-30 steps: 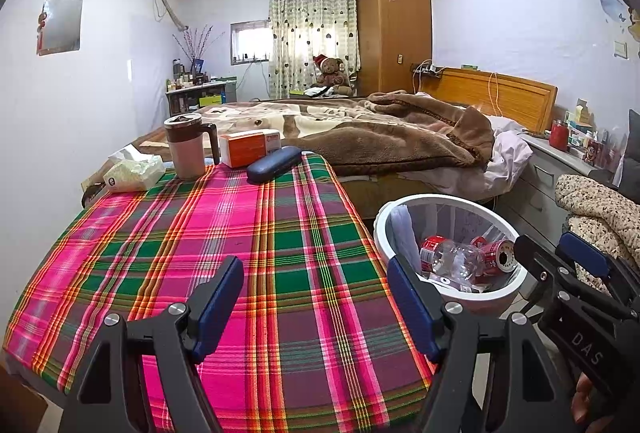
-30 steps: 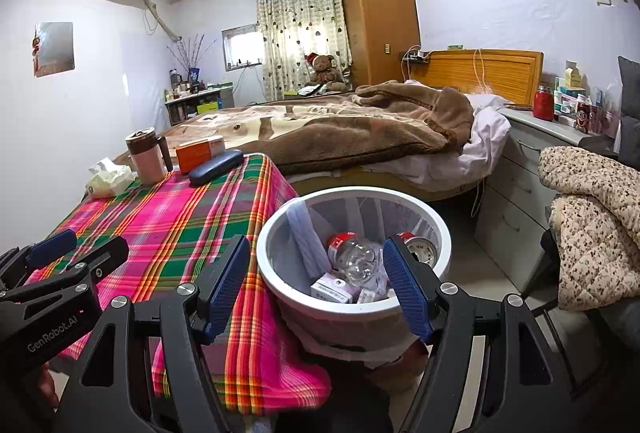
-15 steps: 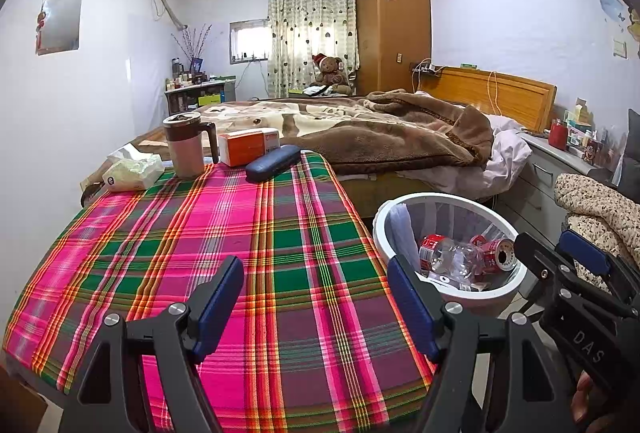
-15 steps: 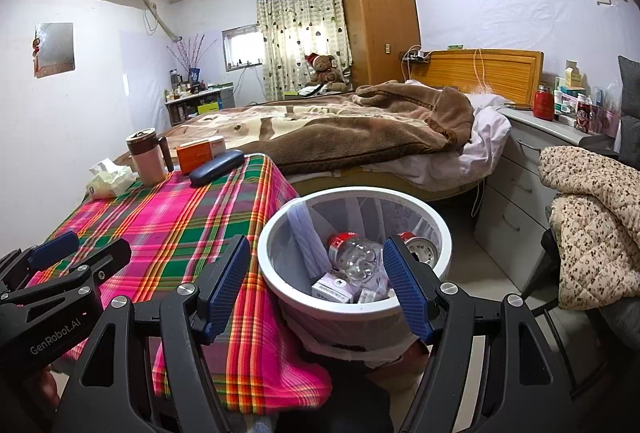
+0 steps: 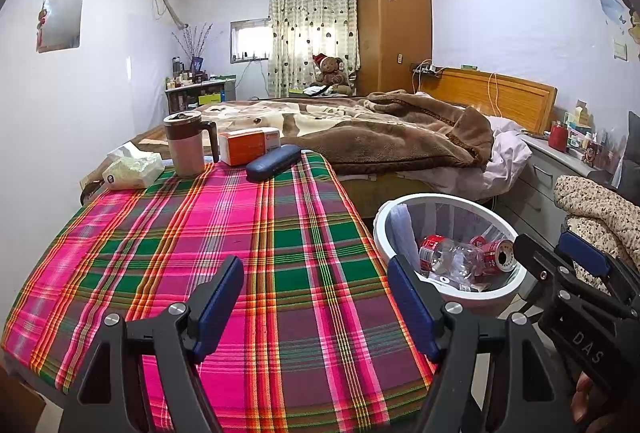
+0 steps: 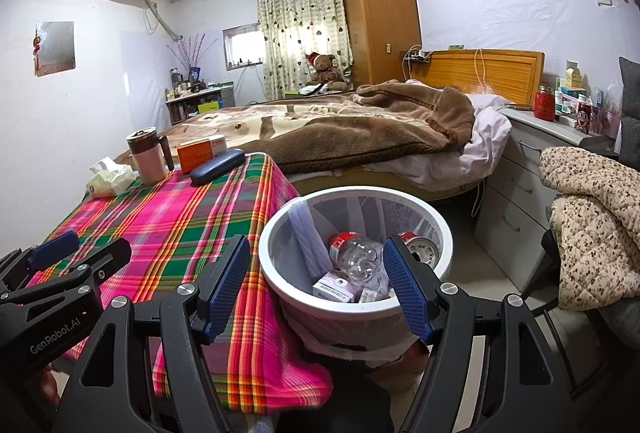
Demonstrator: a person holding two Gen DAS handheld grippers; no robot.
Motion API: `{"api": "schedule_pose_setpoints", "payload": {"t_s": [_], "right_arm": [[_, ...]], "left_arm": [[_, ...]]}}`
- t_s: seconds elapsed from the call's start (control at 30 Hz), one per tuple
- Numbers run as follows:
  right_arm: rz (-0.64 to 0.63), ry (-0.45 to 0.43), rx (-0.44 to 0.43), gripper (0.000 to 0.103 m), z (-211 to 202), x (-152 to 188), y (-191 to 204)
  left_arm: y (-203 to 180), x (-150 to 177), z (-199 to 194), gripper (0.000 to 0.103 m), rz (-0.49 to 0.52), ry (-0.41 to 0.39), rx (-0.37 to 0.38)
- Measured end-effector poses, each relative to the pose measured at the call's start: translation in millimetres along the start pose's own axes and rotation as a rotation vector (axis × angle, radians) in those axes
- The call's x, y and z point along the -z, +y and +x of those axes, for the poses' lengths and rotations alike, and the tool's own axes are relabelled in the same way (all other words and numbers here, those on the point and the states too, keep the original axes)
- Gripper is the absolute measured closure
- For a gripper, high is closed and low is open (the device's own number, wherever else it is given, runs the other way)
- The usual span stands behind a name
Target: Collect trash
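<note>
Overhead-forward views, both wrists. Table (image 5: 168,233) is covered with a pink, green and orange plaid cloth; the near and middle cloth is bare. At its far end stand a lidded mug (image 5: 186,143), an orange box (image 5: 248,145), a dark blue case (image 5: 273,157) lying just in front of the box, and a soft tissue pack (image 5: 134,171) to the mug's left. Beyond lies a bed (image 5: 360,137) with a rumpled brown blanket, a wooden wardrobe (image 5: 394,25), a curtained window and a teddy bear. A grey drawer unit (image 6: 516,169) stands at the bed's right.

White trash bin (image 6: 442,233) sits on the floor just beside the table's right edge, lined with a thin bag. Inside: a clear crushed bottle (image 6: 356,255) with a red label, a red can (image 6: 420,245) on its side, and small cartons (image 6: 334,287); lettering too small to read, possibly medicine boxes.

Left gripper (image 5: 316,297) hovers over the near cloth, jaws spread apart, nothing between the pads. Right gripper (image 6: 316,287) hangs above the bin's near rim, jaws likewise apart and empty.
</note>
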State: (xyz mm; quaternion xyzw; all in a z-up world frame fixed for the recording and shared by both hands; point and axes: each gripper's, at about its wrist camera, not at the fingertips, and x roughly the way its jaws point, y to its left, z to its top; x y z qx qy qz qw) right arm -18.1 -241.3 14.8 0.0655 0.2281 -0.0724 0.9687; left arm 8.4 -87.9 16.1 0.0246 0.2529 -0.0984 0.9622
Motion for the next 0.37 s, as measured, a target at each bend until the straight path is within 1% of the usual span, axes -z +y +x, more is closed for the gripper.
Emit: {"api": "schedule_pose_setpoints", "payload": {"t_s": [0.37], "right_arm": [[0.001, 0.000, -0.001, 0.033, 0.4, -0.1, -0.1]], "left_arm": [[0.6, 0.4, 0.7, 0.029, 0.000, 0.001, 0.002]]}}
